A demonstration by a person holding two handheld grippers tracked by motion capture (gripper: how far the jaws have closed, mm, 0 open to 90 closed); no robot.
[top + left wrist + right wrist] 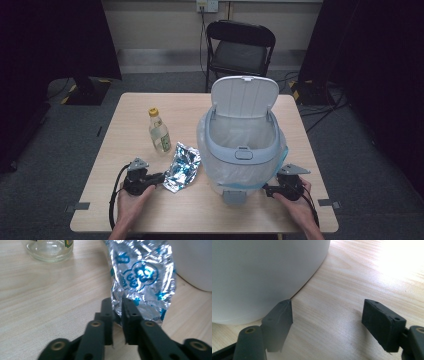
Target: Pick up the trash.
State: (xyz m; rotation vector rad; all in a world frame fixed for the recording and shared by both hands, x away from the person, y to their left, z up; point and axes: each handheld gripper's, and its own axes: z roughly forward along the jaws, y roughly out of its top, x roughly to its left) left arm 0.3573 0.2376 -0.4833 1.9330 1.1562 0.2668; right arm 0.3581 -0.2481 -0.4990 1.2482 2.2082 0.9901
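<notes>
Left hand-held gripper (pixel 117 305) on foil wrapper (pixel 142 277)

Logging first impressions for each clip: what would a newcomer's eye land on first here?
The white pedal bin with its lid up, right of centre on the table. Beside it lies a crumpled foil wrapper, its near edge pinched in the left tool, with a yellow-capped glass bottle standing behind.

a light wooden table (pixel 125 195) stands on grey carpet (pixel 45 200). behind it a black folding chair (pixel 240 50) sits against a pale wall (pixel 160 22) with a socket (pixel 206 5). dark curtains (pixel 50 35) hang at both sides; cables (pixel 320 107) trail across the floor.
</notes>
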